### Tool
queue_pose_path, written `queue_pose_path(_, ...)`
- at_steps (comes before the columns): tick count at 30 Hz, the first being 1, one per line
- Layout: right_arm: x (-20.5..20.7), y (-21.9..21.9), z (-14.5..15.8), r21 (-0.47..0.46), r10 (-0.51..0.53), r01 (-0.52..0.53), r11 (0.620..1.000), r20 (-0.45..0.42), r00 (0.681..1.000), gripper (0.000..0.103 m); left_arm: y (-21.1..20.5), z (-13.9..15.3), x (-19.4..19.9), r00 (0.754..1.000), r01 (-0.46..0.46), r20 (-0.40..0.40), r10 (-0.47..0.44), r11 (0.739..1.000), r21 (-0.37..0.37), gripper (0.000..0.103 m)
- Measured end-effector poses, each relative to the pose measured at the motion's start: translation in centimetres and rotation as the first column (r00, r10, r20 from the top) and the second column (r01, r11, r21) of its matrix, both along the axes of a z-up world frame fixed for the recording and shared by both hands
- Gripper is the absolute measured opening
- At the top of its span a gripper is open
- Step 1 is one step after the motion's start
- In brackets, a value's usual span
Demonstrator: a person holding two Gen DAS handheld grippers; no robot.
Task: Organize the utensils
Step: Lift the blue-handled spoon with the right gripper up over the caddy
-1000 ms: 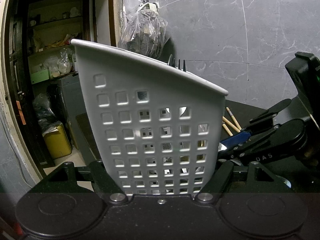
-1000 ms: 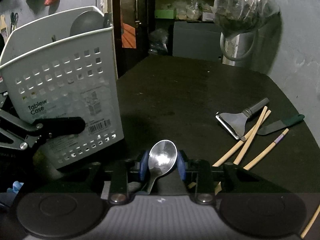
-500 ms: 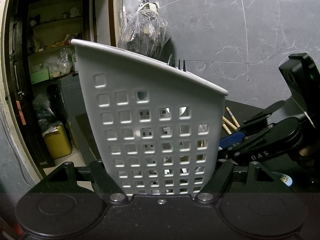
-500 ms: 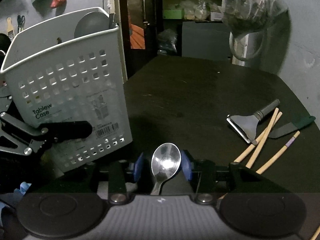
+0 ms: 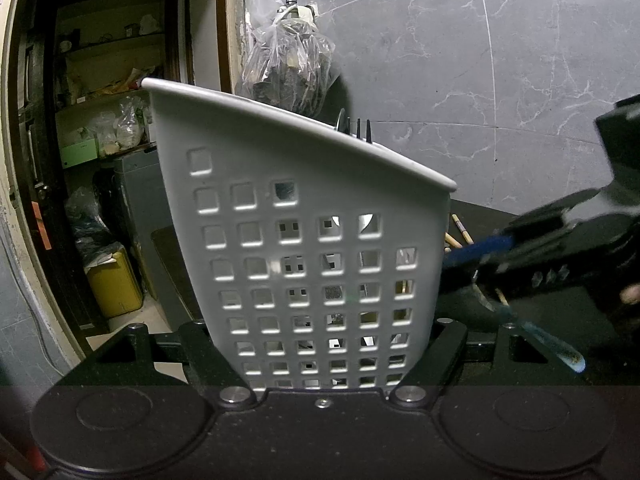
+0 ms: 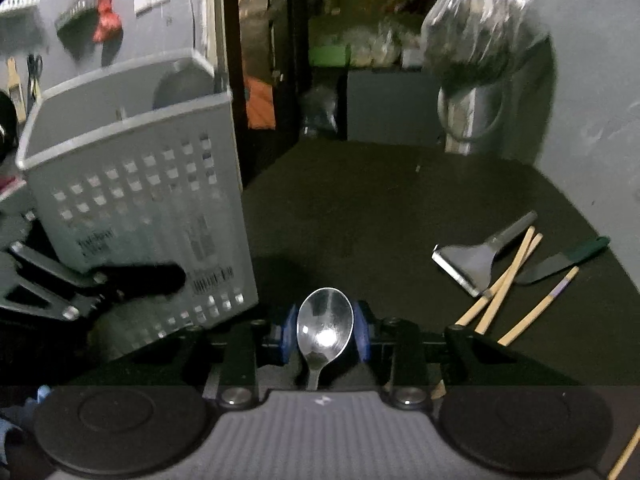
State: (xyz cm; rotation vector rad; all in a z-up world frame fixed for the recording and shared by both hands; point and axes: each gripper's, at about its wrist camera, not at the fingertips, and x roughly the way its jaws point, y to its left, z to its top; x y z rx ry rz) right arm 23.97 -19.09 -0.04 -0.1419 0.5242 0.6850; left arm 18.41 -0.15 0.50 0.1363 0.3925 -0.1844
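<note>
My left gripper (image 5: 326,344) is shut on the white perforated utensil basket (image 5: 304,240), one finger on each side wall. The basket (image 6: 136,184) stands on the dark table (image 6: 380,208), and fork tines (image 5: 359,128) poke above its rim. To its right, my right gripper (image 6: 325,332) holds a metal spoon (image 6: 325,324) by the bowl. Its blue pads touch both sides of the bowl and its jaws are closing. In the left wrist view the right gripper (image 5: 500,256) is blurred, low beside the basket's right wall.
A flat metal peeler (image 6: 472,260), several wooden chopsticks (image 6: 508,280) and a green-handled knife (image 6: 560,260) lie on the table at the right. A plastic bag (image 6: 480,20) hangs on the marble wall. An open doorway with shelves is behind the basket.
My right gripper has shifted and tilted with the spoon still in it, and it looks blurred in the left wrist view. The left gripper and the basket have stayed put.
</note>
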Motion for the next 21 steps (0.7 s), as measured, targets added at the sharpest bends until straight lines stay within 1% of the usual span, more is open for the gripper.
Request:
queue_pose_path(4, -1.4, -1.4, 1.2, 0.092, -0.042, 0.034, 0.995, 0.08, 0.996, 0.034, 0.0, 0.0, 0.0, 1.0, 0.0, 0.0, 0.0, 1.0, 0.0, 0.077)
queue_pose_path(8, -2.7, -2.4, 2.5, 0.169, -0.085, 0.058, 0.984, 0.156, 0.984, 0.034, -0.1, 0.0, 0.0, 1.0, 0.0, 0.001, 0.0, 1.0, 0.004, 0.077)
queue_pose_path(14, -3.6, -2.5, 3.9, 0.22, -0.108, 0.058, 0.974, 0.221, 0.969, 0.034, -0.1, 0.0, 0.0, 1.0, 0.0, 0.001, 0.0, 1.0, 0.006, 0.077)
queue_pose_path(21, -4.1, -2.4, 4.8, 0.258, -0.117, 0.046, 0.965, 0.268, 0.956, 0.033, -0.1, 0.0, 0.0, 1.0, 0.0, 0.0, 0.0, 1.0, 0.004, 0.077)
